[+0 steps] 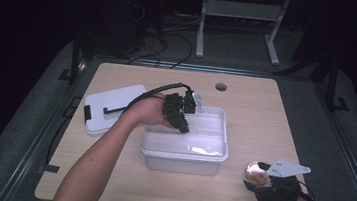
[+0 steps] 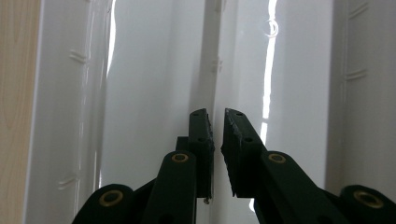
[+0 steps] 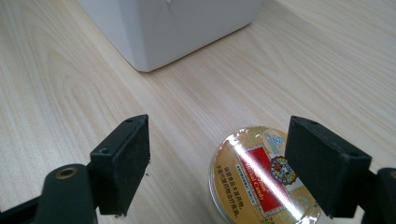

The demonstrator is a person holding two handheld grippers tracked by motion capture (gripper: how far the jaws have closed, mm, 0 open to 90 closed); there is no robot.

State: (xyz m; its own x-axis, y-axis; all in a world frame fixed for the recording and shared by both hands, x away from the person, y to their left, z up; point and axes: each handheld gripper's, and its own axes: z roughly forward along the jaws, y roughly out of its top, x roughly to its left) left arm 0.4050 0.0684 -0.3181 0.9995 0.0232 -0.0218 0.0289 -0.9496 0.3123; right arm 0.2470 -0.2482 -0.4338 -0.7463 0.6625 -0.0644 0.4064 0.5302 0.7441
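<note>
A white plastic bin (image 1: 183,151) stands open in the middle of the wooden table (image 1: 260,114). My left gripper (image 1: 184,127) reaches over the bin's left wall. In the left gripper view its jaws (image 2: 217,117) are shut on that thin white wall (image 2: 212,56). A round tin with a gold and red label (image 1: 257,173) lies on the table near the front right corner. My right gripper (image 1: 253,183) is open around it. In the right gripper view the tin (image 3: 259,179) sits low between the wide jaws (image 3: 218,128), closer to the right one.
The bin's white lid (image 1: 110,106) with a black clasp lies flat to the left of the bin. A corner of the bin (image 3: 177,28) shows ahead of the right gripper. A cable hole (image 1: 221,87) sits near the table's far edge.
</note>
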